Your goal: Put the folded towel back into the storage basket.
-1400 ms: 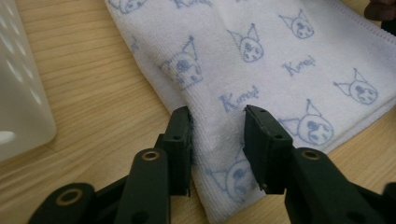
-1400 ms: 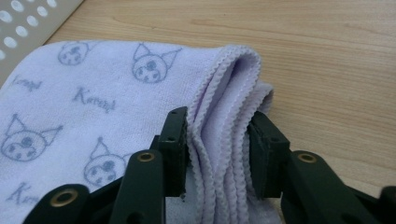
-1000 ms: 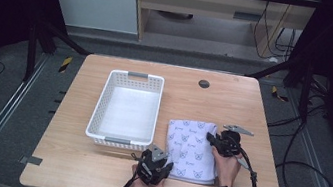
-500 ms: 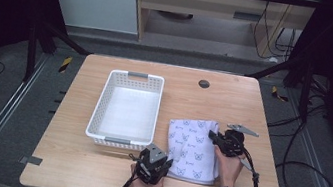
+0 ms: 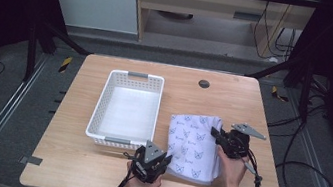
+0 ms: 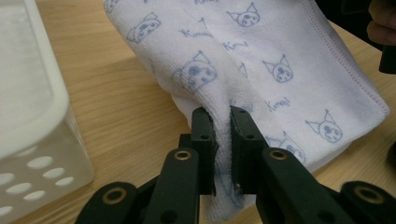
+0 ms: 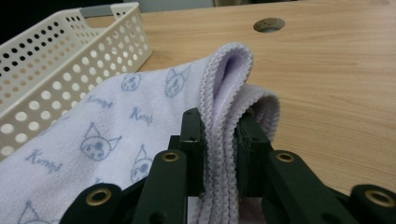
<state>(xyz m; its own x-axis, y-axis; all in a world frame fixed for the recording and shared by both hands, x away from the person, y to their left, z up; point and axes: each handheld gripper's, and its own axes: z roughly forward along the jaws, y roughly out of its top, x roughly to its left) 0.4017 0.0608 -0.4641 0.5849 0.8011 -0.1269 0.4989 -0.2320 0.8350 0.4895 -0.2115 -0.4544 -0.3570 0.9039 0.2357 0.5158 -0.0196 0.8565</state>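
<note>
high view: overhead, forward-down, far | both gripper views: close, low; all share towel (image 5: 195, 146)

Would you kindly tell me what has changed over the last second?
Both tools closed: the left tool and right tool now pinch the pale lilac cat-print towel, whose gripped edges have begun lifting. The white perforated plastic basket and wooden table stayed put.

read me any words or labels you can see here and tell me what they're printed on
"Kuromi", apparently: pale blue script repeated among cat-like faces on the folded towel; the last letters are blurred, so the reading is not certain.
White basket: no text readable.
</note>
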